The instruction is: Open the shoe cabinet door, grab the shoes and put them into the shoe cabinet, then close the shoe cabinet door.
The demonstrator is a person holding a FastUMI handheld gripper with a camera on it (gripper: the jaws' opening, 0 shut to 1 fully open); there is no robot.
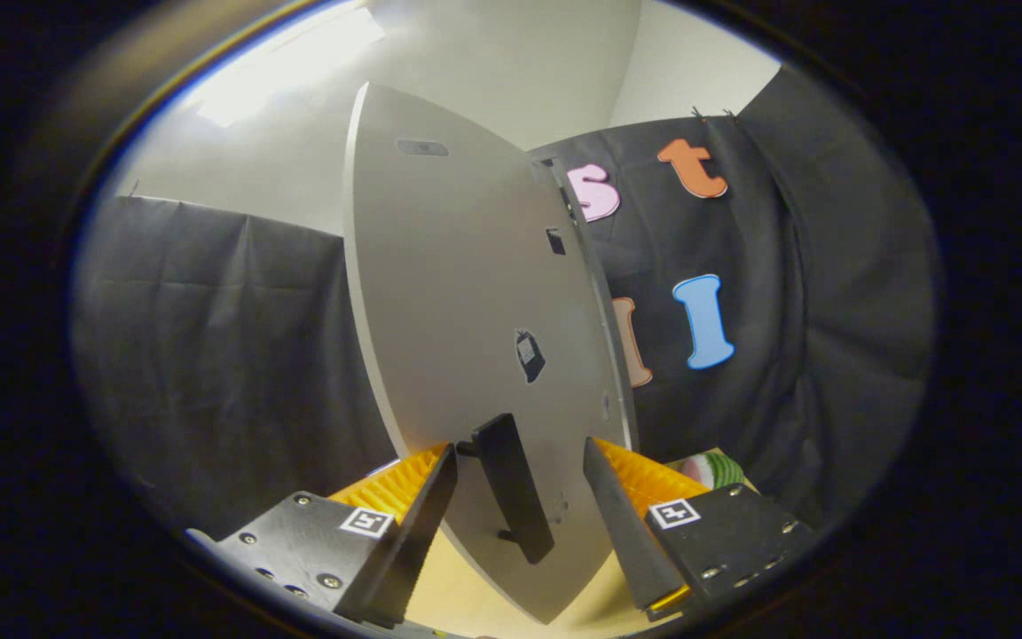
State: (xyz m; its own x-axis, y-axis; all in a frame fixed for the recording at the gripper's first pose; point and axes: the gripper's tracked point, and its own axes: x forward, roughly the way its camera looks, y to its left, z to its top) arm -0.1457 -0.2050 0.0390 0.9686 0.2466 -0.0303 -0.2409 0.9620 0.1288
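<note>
The grey shoe cabinet door (458, 293) stands upright right in front of me, turned at an angle so its far edge meets the cabinet's frame (604, 293). A black bar handle (515, 488) runs down the door's lower part. My gripper (520, 449) is open, with the handle in the gap between the two fingers; neither finger presses on it. Past the fingers on the far-edge side, a rounded thing with green and pink stripes (711, 468) lies low; I cannot tell what it is.
A pale wooden surface (475, 599) lies under the door and the fingers. Black cloth walls close the booth behind and on both sides, with a white wall above.
</note>
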